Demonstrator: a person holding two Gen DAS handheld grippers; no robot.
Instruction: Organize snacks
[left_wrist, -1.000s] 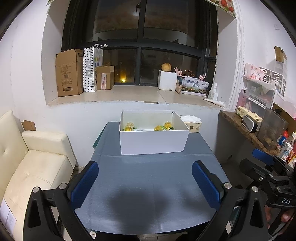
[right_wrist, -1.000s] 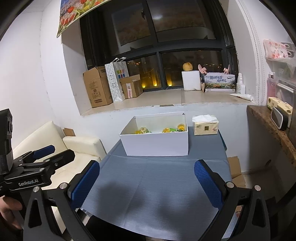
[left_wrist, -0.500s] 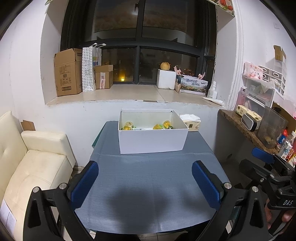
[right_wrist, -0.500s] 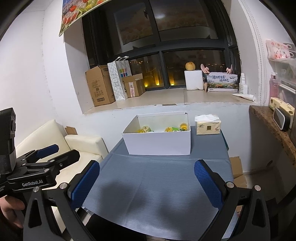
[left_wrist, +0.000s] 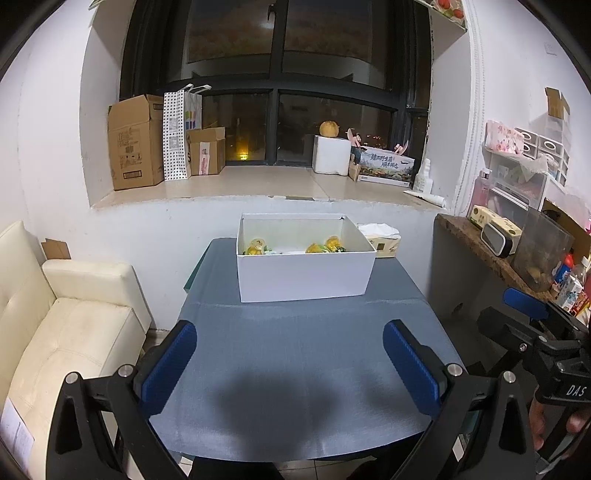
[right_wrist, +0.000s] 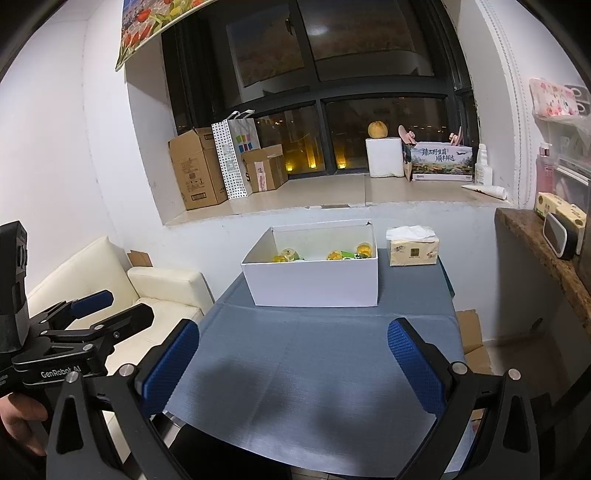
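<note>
A white open box (left_wrist: 303, 275) stands at the far end of the blue-grey table (left_wrist: 295, 369), also in the right wrist view (right_wrist: 314, 282). Several yellow and green snacks (left_wrist: 317, 248) lie inside it, partly hidden by the front wall; they show in the right wrist view too (right_wrist: 332, 255). My left gripper (left_wrist: 290, 363) is open and empty above the near part of the table. My right gripper (right_wrist: 293, 365) is open and empty, also over the near edge, to the right of the left one.
A tissue box (right_wrist: 413, 251) stands right of the white box. A cream sofa (left_wrist: 70, 328) is on the left. A wooden counter (left_wrist: 491, 254) with clutter is on the right. Cardboard boxes (left_wrist: 135, 142) sit on the window sill behind.
Both grippers have drifted back and up slightly; the box looks a little smaller and farther. Both stay open and empty.
</note>
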